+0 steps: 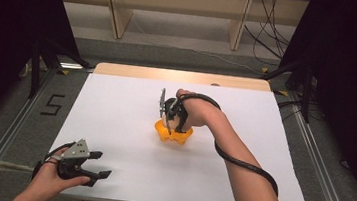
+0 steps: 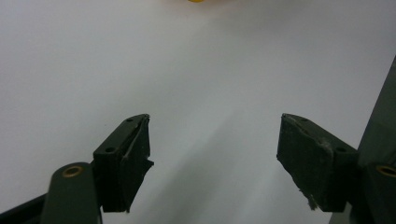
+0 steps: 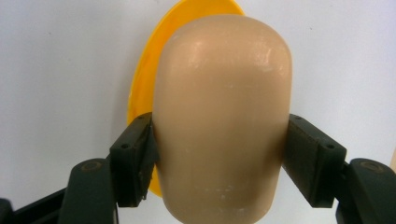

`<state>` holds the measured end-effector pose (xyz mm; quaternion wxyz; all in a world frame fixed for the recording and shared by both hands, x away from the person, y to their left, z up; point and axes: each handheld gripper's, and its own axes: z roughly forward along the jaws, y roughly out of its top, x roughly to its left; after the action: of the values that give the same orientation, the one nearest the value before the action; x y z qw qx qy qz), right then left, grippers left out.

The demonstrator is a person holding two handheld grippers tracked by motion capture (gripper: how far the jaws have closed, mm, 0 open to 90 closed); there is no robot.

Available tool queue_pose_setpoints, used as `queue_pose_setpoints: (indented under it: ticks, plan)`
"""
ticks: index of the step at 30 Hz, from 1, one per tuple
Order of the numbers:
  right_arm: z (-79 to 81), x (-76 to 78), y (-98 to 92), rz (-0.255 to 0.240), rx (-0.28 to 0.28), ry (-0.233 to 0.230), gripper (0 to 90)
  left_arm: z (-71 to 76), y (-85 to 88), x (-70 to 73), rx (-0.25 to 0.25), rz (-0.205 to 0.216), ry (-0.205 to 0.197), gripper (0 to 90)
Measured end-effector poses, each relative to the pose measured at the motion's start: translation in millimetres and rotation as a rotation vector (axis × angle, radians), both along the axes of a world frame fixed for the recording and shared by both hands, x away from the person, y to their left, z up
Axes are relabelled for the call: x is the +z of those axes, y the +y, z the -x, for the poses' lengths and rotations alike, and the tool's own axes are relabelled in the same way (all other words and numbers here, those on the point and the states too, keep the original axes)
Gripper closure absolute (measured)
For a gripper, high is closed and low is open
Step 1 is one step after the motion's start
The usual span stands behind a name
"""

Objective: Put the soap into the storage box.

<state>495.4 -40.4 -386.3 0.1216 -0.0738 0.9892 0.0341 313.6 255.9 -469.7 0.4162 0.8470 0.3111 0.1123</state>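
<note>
1. Reaching to mid-table, your right gripper [image 3: 219,154] points down, jaws clamped on both sides of a beige egg [image 3: 222,116].
2. Smooth, rounded and slightly scuffed, the egg sits over a glossy orange dish [image 1: 173,132] on the white table [image 1: 125,110].
3. Your right forearm stretches diagonally, cable [image 1: 240,162] coiled around it.
4. Your left gripper [image 2: 215,140] rests near the table's front left corner, jaws wide apart with nothing between them, matte black pads [image 2: 310,158] frayed at the edges.

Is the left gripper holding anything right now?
No, the left gripper has its jaws wide apart with just bare white table between them.
</note>
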Motion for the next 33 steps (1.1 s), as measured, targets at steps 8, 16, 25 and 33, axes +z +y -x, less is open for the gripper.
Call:
queue_pose_setpoints:
  ticks: [8, 16, 25, 33]
  plan:
    - [0.6, -4.6, -0.1, 0.003, -0.035, 0.016, 33.1, 0.0, 0.0, -0.1, 0.0, 0.0, 0.001, 25.4]
    - [1.1, -8.7, 2.4, -0.006, -0.047, 0.041, 33.1, -0.3, 0.6, 0.4, -0.002, -0.008, -0.001, 25.4]
    - [-0.5, -14.5, 4.2, -0.023, -0.049, 0.055, 33.1, -0.3, 0.9, 0.5, -0.004, -0.008, -0.001, 25.4]
    - [0.4, -14.7, 5.1, 0.006, -0.077, 0.056, 33.0, -0.3, 1.0, 0.4, -0.005, -0.008, -0.002, 25.4]
